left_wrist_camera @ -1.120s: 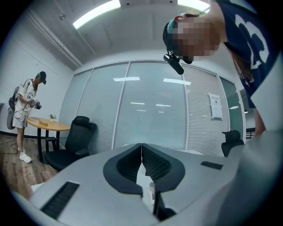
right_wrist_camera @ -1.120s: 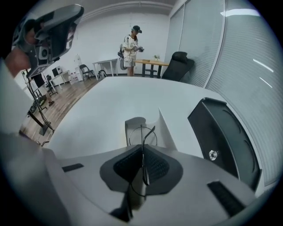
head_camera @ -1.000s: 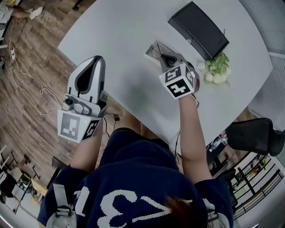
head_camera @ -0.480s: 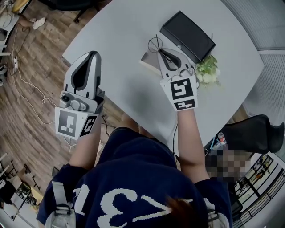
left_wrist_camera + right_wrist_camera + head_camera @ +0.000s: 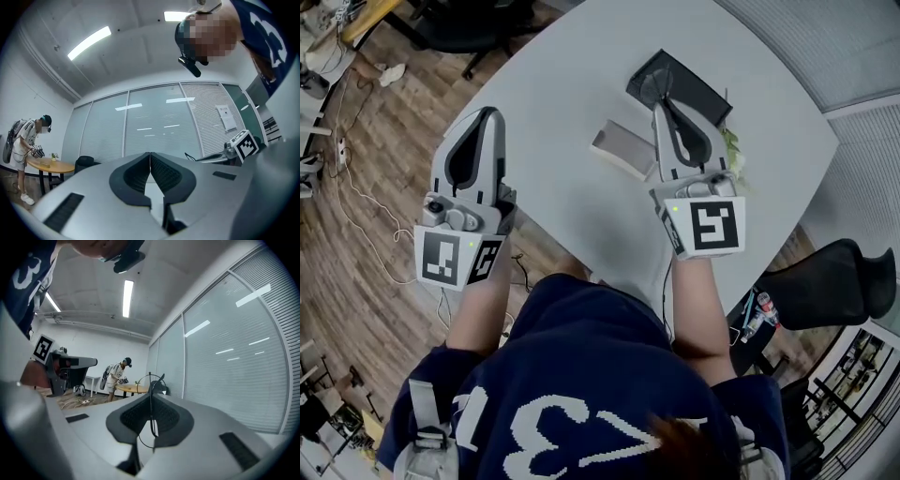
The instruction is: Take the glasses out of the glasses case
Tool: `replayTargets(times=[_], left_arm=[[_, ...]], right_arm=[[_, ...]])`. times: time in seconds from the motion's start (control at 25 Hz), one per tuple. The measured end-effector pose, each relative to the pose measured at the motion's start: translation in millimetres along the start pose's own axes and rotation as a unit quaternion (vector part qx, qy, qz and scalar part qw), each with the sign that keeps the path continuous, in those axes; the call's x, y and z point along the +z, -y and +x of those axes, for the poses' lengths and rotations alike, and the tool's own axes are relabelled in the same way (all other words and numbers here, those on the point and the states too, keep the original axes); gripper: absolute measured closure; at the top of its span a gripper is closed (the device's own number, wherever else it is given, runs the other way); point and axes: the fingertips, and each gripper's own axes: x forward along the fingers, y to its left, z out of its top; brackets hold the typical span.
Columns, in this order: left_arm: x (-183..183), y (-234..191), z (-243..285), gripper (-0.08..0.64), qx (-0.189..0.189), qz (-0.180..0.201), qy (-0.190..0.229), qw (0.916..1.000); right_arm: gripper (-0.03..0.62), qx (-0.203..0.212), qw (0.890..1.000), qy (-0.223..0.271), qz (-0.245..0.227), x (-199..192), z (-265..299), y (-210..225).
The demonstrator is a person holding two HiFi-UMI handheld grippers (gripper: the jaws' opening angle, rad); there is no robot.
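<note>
Since a second ago the right tongs (image 5: 661,101) have risen off the desk (image 5: 553,84) and taken the glasses (image 5: 654,89) up with them. The glasses case (image 5: 623,148), on which they lay then, now lies bare.

Nearest in the head view is the person's dark blue shirt (image 5: 581,412) with white numerals, both forearms reaching out from it. The left tongs (image 5: 490,112) hang at the desk's near edge, partly over the wooden floor (image 5: 356,234). In the left gripper view their tips (image 5: 150,154) are pressed together with nothing between them.

The right tongs are held above the desk, tilted up so that the right gripper view looks across the room. There the tips (image 5: 151,397) are closed on a thin wire part of the glasses (image 5: 151,414), and a round rim stands up beyond them.

Below and just left of the right tongs, the flat grey glasses case rests on the desk, apart from the glasses. Farther on sits a black box (image 5: 694,80); the held glasses show against its near end. A small plant (image 5: 732,150) peeks out beside the right tongs.
</note>
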Motion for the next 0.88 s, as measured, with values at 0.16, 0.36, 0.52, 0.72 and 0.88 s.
replayTargets(times=[0.16,0.36,0.52,0.72,0.88], left_arm=[[2.5,16.1,11.3,0.543,-0.026,0.021,0.0,0.9994],[-6.0,61.9,30.2,0.543,-0.085,0.004,0.003,0.9963],[-8.6,109.0,50.7,0.543,-0.148,-0.008,0.013,0.9889],[-8.3,178.5,77.9,0.543,-0.228,-0.027,0.022,0.9731],[-17.9,214.5,86.3,0.543,-0.264,-0.039,0.019,0.9637]], right_arm=[[0.56,-0.027,0.999,0.02,0.012,18.4,-24.8,9.6],[0.56,-0.088,0.996,0.014,0.015,18.3,-78.1,33.6],[0.56,-0.158,0.987,0.0,0.012,13.7,-129.1,59.0],[0.56,-0.244,0.97,-0.016,0.007,10.1,-199.1,96.4],[0.56,-0.279,0.959,-0.048,0.011,-12.3,-232.0,107.9]])
